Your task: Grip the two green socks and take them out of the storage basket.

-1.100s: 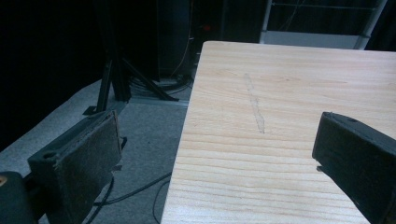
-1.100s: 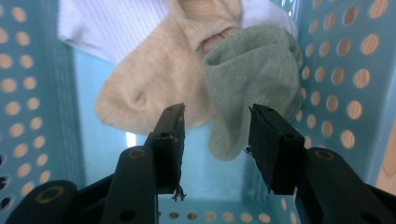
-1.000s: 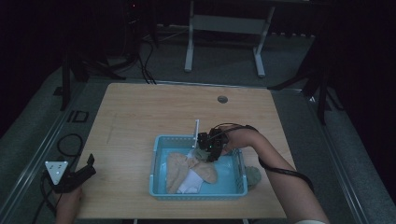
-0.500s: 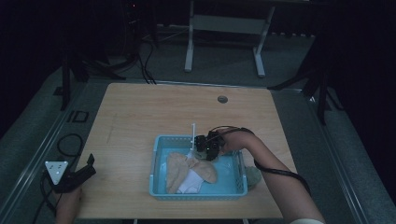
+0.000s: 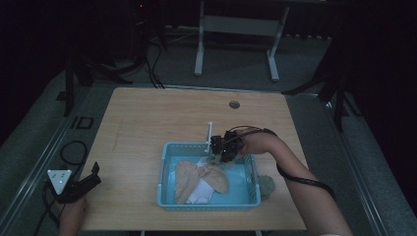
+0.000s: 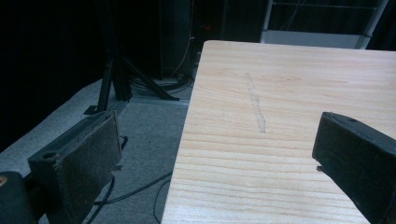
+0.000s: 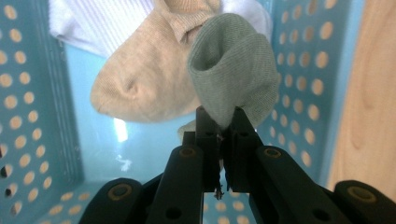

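At the counter's (image 5: pixel 147 123) eight o'clock corner we rest our left tongs (image 5: pixel 83 183), jaws spread wide with nothing between them. Toward four o'clock sits the blue perforated basket (image 5: pixel 167 196), holding a beige sock (image 5: pixel 184 179) and white cloth (image 5: pixel 199 191). Over its twelve o'clock end our right tongs (image 7: pixel 223 122), jaws just closing, pinch a grey-green sock (image 7: pixel 233 65).

Dim room: grey carpet floor (image 5: pixel 44 142), wooden table (image 5: pixel 162 118), white frame (image 5: pixel 236 24) behind.
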{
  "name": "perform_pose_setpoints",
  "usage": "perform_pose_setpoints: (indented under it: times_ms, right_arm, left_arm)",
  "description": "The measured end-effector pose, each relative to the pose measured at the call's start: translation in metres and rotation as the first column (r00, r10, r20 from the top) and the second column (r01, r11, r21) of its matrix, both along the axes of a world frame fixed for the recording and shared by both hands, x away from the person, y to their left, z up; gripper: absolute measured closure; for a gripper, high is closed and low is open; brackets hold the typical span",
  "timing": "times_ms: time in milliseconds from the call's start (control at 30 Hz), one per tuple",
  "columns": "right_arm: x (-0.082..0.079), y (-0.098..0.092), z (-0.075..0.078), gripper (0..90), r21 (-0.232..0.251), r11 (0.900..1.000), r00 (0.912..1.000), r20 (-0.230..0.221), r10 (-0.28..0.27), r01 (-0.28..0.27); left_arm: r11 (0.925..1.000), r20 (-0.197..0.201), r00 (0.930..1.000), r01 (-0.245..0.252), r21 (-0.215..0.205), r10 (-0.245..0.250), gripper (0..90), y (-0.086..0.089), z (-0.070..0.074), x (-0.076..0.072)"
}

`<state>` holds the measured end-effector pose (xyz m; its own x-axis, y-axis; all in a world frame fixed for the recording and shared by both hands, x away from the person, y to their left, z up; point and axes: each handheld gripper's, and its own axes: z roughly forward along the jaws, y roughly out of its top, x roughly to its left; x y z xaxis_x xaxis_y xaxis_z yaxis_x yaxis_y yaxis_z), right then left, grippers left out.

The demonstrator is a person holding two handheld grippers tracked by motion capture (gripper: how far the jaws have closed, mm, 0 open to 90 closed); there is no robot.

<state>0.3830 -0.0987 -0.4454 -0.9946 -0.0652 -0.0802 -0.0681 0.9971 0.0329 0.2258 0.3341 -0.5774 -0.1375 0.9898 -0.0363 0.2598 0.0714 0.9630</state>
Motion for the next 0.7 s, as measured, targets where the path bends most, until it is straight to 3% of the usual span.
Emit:
perform_pose_setpoints:
  times_ms: [200,433,700]
  right_arm:
    - [-0.005,-0.005,0.024,85.6,0.005,1.0,0.9996,0.029,0.002,-0.003]
    - [-0.006,-0.012,0.052,85.6,0.043,0.999,0.998,0.06,-0.017,0.015]
    - [-0.009,-0.02,0.073,85.6,0.061,0.998,0.9975,0.069,-0.016,0.012]
  left_arm:
    - [1.0,0.0,1.0,-0.001,0.0,0.001,1.3,0.0,0.0,0.0]
    - [1.0,-0.003,1.0,-0.005,0.003,0.005,1.3,0.0,0.0,0.0]
    - [1.0,-0.001,1.0,-0.004,0.002,0.004,1.4,0.0,0.0,0.0]
